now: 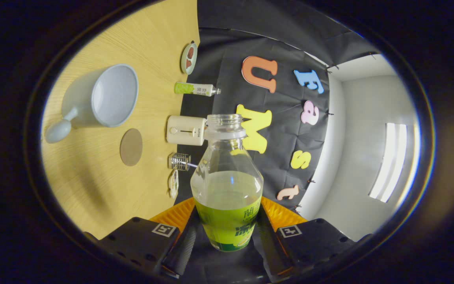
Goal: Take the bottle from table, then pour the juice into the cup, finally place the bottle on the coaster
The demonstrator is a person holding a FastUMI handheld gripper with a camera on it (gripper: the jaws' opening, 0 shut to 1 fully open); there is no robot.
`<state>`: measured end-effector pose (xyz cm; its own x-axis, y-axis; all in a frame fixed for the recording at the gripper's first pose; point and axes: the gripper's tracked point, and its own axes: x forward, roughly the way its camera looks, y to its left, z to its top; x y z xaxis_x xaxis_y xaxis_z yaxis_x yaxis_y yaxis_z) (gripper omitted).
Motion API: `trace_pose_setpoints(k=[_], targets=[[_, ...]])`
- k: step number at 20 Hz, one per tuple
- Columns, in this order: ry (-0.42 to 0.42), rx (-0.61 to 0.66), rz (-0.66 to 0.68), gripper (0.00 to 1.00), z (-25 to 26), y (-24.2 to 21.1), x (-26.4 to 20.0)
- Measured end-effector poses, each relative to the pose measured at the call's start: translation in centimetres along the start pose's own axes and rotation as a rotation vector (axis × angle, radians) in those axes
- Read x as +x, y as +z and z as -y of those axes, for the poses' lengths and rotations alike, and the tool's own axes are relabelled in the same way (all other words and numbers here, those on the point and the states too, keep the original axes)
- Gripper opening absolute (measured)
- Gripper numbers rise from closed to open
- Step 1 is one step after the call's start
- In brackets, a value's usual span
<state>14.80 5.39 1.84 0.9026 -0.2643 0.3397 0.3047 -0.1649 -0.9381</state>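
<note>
- Bottle [227,185] sits between the gripper [227,228] fingers, long axis running straight ahead along them, open neck pointing away from the claw, toward the booth wall.
- Cap off; mouth is open. Body clear above, green label on the lower part, pale green juice filling the lower body.
- Both fingers press against the labelled lower part, one on each side: claw pinching the bottle.
- Bottle base is cut off behind the finger bodies; label text too distorted to make out.
- View is rolled, so the wooden table [105,189] stands as a slab left of the bottle; bottle looks lifted clear of it, contact cannot be confirmed.
- Cup [105,96], light blue with a handle, rests on the table well left of and beyond the bottle neck, open mouth visible, inside looks empty.
- Round brown coaster [131,146] lies flat on the table between cup and bottle, nearer the cup.
- Along the table's far edge: a small dish [188,58], a second small bottle [195,89], a cream box-shaped appliance [186,130], a small glass item [180,161], hard to identify.
</note>
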Motion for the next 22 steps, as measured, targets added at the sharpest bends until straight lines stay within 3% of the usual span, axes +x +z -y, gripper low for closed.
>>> trace_pose_setpoints(k=[8,22], targets=[[0.041,-0.017,-0.021,0.80,-0.63,-0.12,-0.24],[0.035,-0.116,-0.012,0.80,-0.42,0.05,-0.25]])
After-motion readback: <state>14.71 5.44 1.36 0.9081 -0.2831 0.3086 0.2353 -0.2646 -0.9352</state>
